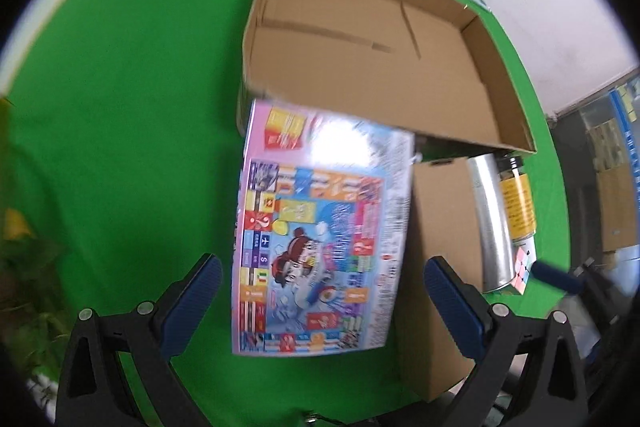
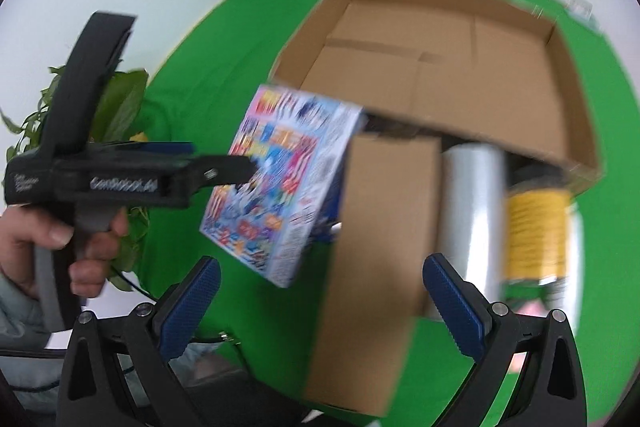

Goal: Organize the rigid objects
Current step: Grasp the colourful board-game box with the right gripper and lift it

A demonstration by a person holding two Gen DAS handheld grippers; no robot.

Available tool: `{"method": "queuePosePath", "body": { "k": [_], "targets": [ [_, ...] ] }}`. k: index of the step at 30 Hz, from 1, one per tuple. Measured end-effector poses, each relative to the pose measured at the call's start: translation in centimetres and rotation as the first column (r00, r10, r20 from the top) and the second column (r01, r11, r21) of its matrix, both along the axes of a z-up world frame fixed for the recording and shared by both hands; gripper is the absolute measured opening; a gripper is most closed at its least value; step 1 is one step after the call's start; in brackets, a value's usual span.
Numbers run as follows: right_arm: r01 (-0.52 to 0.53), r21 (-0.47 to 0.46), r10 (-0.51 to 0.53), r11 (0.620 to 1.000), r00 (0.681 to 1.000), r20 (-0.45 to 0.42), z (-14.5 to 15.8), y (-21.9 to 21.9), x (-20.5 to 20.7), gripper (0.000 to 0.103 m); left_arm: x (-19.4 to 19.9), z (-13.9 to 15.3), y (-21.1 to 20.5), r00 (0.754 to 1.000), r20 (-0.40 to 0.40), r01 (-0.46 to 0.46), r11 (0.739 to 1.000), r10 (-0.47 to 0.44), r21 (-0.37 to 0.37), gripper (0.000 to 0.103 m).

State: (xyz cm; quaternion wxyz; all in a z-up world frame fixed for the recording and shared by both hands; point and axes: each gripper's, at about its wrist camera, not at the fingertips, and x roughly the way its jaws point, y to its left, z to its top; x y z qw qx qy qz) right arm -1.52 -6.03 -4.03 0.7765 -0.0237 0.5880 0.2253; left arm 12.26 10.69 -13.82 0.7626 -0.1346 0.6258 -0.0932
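Because the game box lay flat just outside the open carton's near wall, at twelve o'clock from the left gripper, a grasp on its glossy faces could have slipped. Both grippers stood with jaws wide apart, holding nothing. The right gripper pointed level at the brown box, with the silver can at one o'clock.
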Motion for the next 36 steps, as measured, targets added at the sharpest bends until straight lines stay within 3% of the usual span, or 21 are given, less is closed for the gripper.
{"method": "queuePosePath", "body": {
  "k": [5, 8, 12, 15, 18, 23, 29, 33, 36],
  "targets": [
    [0.026, -0.015, -0.026, 1.000, 0.999, -0.044, -5.1, 3.6, 1.0, 0.102, 1.1, -4.0, 0.4, 0.995, -0.094, 0.022, 0.996, -0.029, -0.081, 0.097],
    [0.027, -0.025, -0.028, 0.999, 0.999, -0.033, -7.1, 5.2, 1.5, 0.102, 1.2, -5.1, 0.4, 0.993, -0.107, 0.044, 0.996, -0.053, -0.079, 0.097],
    [-0.015, -0.060, 0.016, 0.998, 1.000, 0.017, -7.9, 7.9, 1.9, 0.103, 1.3, -6.2, 1.1, 0.988, -0.133, 0.054, 0.989, -0.072, -0.134, 0.097],
    [-0.019, -0.062, 0.019, 0.998, 1.000, 0.003, -7.8, 8.9, 2.0, 0.103, 1.1, -6.4, 1.5, 0.985, -0.151, 0.055, 0.986, -0.079, -0.155, 0.096],
    [-0.031, -0.063, 0.030, 0.998, 0.999, -0.019, -7.9, 9.6, 1.7, 0.103, 0.8, -6.3, 2.3, 0.985, -0.160, 0.042, 0.985, -0.069, -0.165, 0.096],
    [0.012, -0.027, -0.016, 1.000, 0.992, -0.126, -8.3, 9.8, 1.4, 0.101, 0.2, -6.0, 4.0, 0.983, -0.171, 0.033, 0.982, -0.065, -0.183, 0.091],
    [0.017, -0.045, -0.023, 0.999, 0.991, -0.133, -9.2, 11.6, 1.2, 0.101, 0.3, -6.5, 6.8, 0.981, -0.190, 0.009, 0.981, -0.047, -0.195, 0.091],
    [0.074, -0.056, -0.083, 0.996, 0.979, -0.189, -10.6, 12.5, 2.3, 0.101, 0.4, -7.0, 6.5, 0.978, -0.206, -0.003, 0.976, -0.043, -0.218, 0.091],
    [0.078, -0.092, -0.093, 0.993, 0.980, -0.178, -10.9, 13.5, 3.0, 0.102, 0.5, -7.3, 5.8, 0.978, -0.205, -0.001, 0.971, -0.050, -0.238, 0.091]
  ]
}}
